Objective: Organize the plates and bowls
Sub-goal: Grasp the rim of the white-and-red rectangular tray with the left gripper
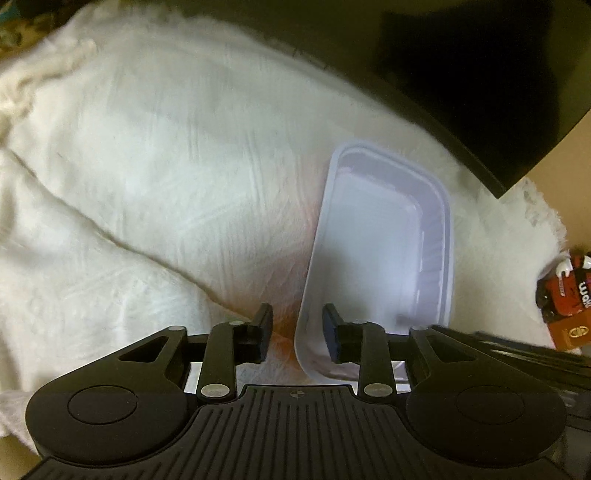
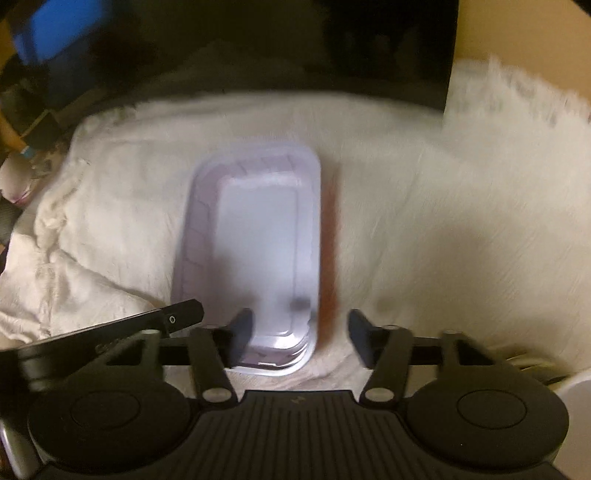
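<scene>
On a rumpled white cloth [image 1: 155, 177], creased into long folds and fringed at its far edge, both grippers work low over the surface. The cloth covers everything near; a dark glossy panel [image 1: 461, 74] rises behind it, with tan wall beyond at the right.

Left gripper [image 1: 297, 334]: jaws apart, straddling the near left rim of a pale lavender rectangular tray [image 1: 373, 243]. The right pad sits inside the tray, the left pad outside over the cloth; neither clearly presses the rim. The tray lies flat on the cloth, long axis running away from the gripper, nothing visible in it.

Right gripper [image 2: 301, 334]: jaws spread wide, nothing between them gripped. The same tray [image 2: 258, 236] lies ahead; its near end sits between the fingers, toward the left one. An orange-brown streak [image 2: 328, 258] runs along the tray's right side, smeared by motion blur, identity unclear. The left gripper's body [image 2: 110, 328] cuts in from the lower left.

Around: a red and black printed carton [image 1: 565, 295] at the cloth's right edge in the left wrist view, partly cut off. A blue shape [image 2: 62, 29] and dark clutter far left in the right wrist view, too blurred to name. A white curved object [image 2: 576, 417] at the lower right, cropped.
</scene>
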`<state>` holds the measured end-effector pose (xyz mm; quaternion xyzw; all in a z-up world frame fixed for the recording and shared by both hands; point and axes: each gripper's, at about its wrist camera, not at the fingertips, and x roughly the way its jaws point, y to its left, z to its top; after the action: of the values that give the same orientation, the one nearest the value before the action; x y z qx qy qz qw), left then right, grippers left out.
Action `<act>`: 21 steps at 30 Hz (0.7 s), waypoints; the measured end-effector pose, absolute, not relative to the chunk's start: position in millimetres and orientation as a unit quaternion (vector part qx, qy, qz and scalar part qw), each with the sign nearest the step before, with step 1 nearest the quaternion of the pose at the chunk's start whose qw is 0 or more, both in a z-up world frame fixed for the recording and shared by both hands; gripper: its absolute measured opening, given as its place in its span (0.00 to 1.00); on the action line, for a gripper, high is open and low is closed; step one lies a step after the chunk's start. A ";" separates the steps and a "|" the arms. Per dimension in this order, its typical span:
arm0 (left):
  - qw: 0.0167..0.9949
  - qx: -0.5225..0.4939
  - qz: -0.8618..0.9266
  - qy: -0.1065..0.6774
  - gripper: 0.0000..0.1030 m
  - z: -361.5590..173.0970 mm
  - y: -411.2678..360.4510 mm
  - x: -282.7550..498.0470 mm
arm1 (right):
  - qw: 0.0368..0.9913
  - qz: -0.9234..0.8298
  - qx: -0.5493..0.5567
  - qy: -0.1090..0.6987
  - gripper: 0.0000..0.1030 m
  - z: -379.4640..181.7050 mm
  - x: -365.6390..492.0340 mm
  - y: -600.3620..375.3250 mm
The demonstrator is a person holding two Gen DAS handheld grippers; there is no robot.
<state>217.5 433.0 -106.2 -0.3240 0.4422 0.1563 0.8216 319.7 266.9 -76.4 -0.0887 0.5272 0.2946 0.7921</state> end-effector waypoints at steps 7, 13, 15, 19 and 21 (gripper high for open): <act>0.806 -0.344 0.129 0.464 0.21 -100.0 435.4 190.1 | 0.765 0.341 -0.091 0.539 0.36 -77.4 289.2 263.7; 0.798 -0.326 0.108 0.495 0.21 -97.0 418.3 141.7 | 0.734 0.378 -0.105 0.554 0.36 -84.7 245.5 237.1; 0.794 -0.329 0.099 0.502 0.21 -102.2 415.9 132.9 | 0.726 0.373 -0.106 0.567 0.36 -93.5 237.6 229.5; 0.798 -0.335 0.104 0.490 0.21 -99.6 420.3 125.7 | 0.734 0.364 -0.111 0.562 0.36 -94.4 235.3 222.5; 0.804 -0.326 0.112 0.484 0.21 -97.2 423.9 130.8 | 0.745 0.361 -0.109 0.551 0.37 -88.7 239.0 220.9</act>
<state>130.8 423.9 -97.2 -0.3256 0.4844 0.1121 0.8042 239.0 220.9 -88.7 -0.1090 0.5507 0.3606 0.7449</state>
